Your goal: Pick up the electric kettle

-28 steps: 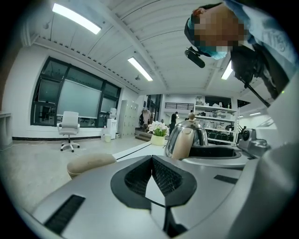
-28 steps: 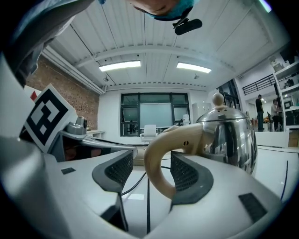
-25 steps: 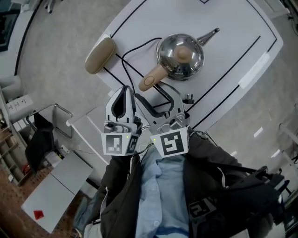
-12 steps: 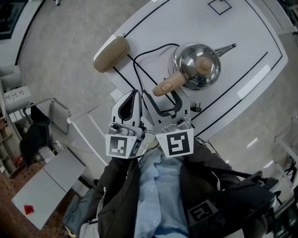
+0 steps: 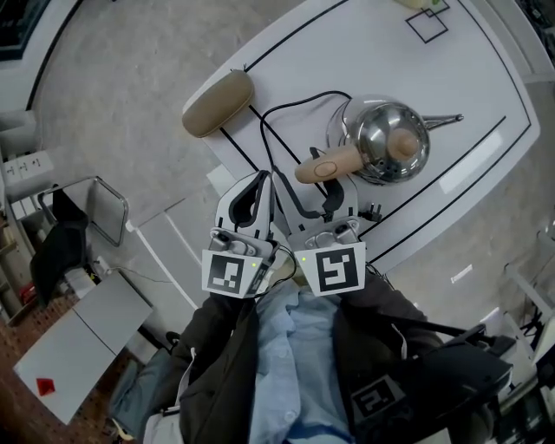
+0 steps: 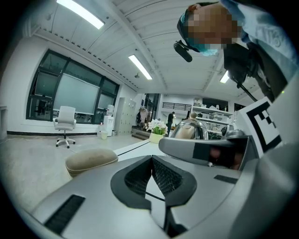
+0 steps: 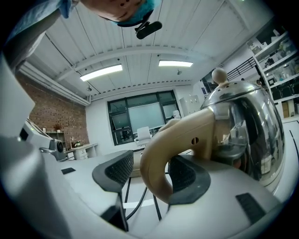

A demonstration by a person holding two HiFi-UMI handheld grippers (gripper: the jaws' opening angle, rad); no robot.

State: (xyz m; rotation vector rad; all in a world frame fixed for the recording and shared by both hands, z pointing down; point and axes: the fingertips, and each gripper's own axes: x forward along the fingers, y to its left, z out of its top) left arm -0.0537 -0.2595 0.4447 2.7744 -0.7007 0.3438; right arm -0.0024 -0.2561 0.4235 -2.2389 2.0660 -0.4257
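- Right gripper point(image 5: 310, 189), jaws spread wide, straddles the handle point(image 5: 328, 165) of the kettle point(image 5: 388, 139), no squeeze.
- Left gripper point(image 5: 258, 186), jaws pressed together and empty, hangs left of that kettle.

No legible words, brand names or numbers anywhere. Only coded signs and marks:

- A black-and-white square pattern on the white left marker cube point(image 5: 229, 274) of the left gripper point(image 5: 262, 178).
- Another on the white right marker cube point(image 5: 334, 269) of the right gripper point(image 5: 308, 184).
- A third, partly hidden, on dark gear point(image 5: 379, 399) at the person's waist.
- A small red diamond mark point(image 5: 44, 385) on a grey flat panel point(image 5: 78, 347), low in the head view.
- A black outlined square point(image 5: 429, 23) drawn on the white table point(image 5: 364, 52).
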